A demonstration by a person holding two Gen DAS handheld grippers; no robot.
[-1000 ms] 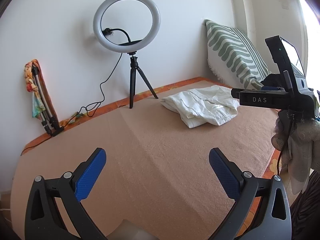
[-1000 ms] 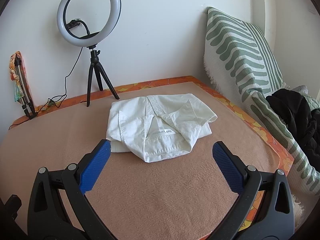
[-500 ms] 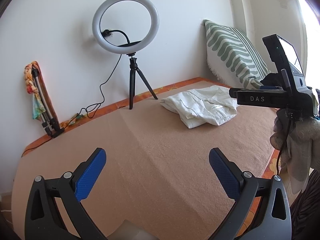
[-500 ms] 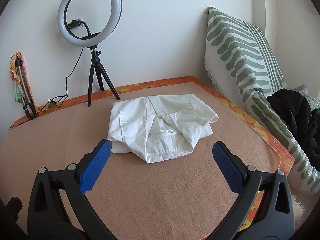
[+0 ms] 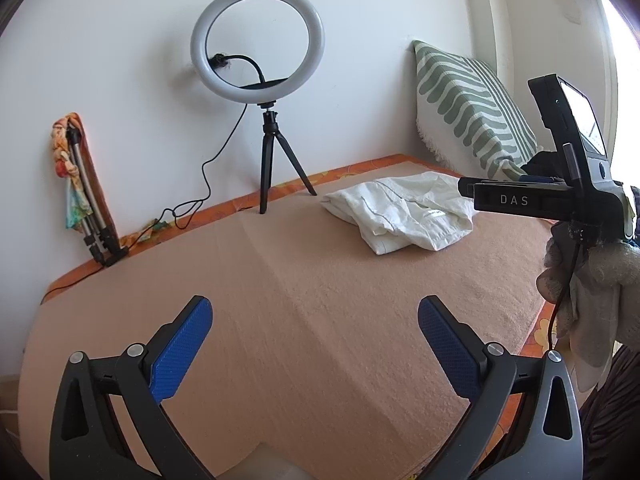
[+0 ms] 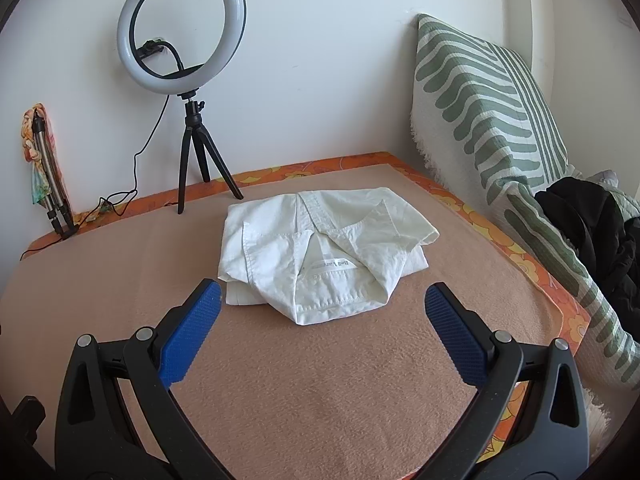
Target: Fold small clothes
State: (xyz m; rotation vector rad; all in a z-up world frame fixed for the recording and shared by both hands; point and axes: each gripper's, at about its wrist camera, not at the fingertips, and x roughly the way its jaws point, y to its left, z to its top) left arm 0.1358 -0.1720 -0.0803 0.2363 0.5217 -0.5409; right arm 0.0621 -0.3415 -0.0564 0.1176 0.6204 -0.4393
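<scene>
Right now both tools hang idle above the tan blanket [image 6: 320, 380]. The right gripper [image 6: 322, 312] has its blue-padded fingers spread wide with nothing between them, and the white shirt [image 6: 324, 252] lies just ahead of its fingertips, centred between them. The shirt is already a compact bundle, collar and neck label facing the gripper and a short sleeve folded across the top, so I judge the folding mostly done, or about to be tidied. Squaring up to the collar edge like this would suit a grab at the near hem.

The left gripper [image 5: 314, 318] is likewise splayed and empty, aimed at bare blanket. From it the shirt [image 5: 400, 214] sits well ahead and off to its right, so this arm looks parked clear, leaving the work to the other.

Only the left wrist view shows the right tool from outside: its black body marked DAS and the gloved hand [image 5: 588, 276] holding it, hovering ahead and to the right, near the shirt. Only the right wrist view shows the shirt's layering, its label, and a dark garment [image 6: 592, 232] heaped far to the right against the green-striped cushion [image 6: 492, 108], perhaps waiting its turn. Both views take in the ring light [image 6: 182, 26] on its tripod beyond the shirt and the folded stand [image 5: 86, 196] leaning on the wall to the far left.
</scene>
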